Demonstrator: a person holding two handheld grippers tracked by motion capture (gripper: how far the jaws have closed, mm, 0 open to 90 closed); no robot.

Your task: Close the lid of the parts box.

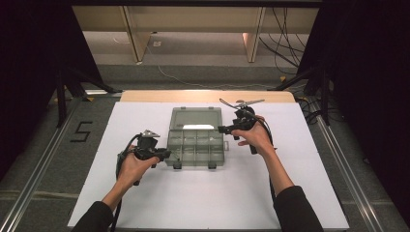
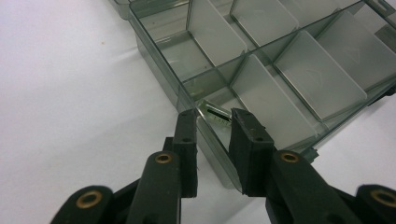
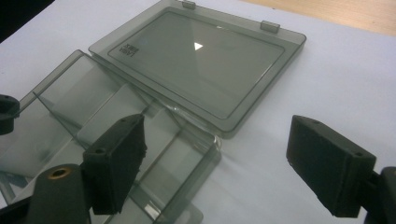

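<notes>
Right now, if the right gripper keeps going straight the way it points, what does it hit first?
Most likely the organizer box: the right gripper has open jaws straddling the box's corner. Past that lies the opened lid, flat on the table. Depth is uncertain, so it may clear the box wall.

White sheet [image 1: 203, 198] lies bare all around the open compartment box [image 1: 197, 144], the only obstacle.

High view — fixed overhead, facing forward and down, far off. Gripper views — low and close along their jaws, sharing the compartment box [image 1: 197, 140] at frame centre, upper right [image 2: 280, 70], left [image 3: 140, 135].
</notes>
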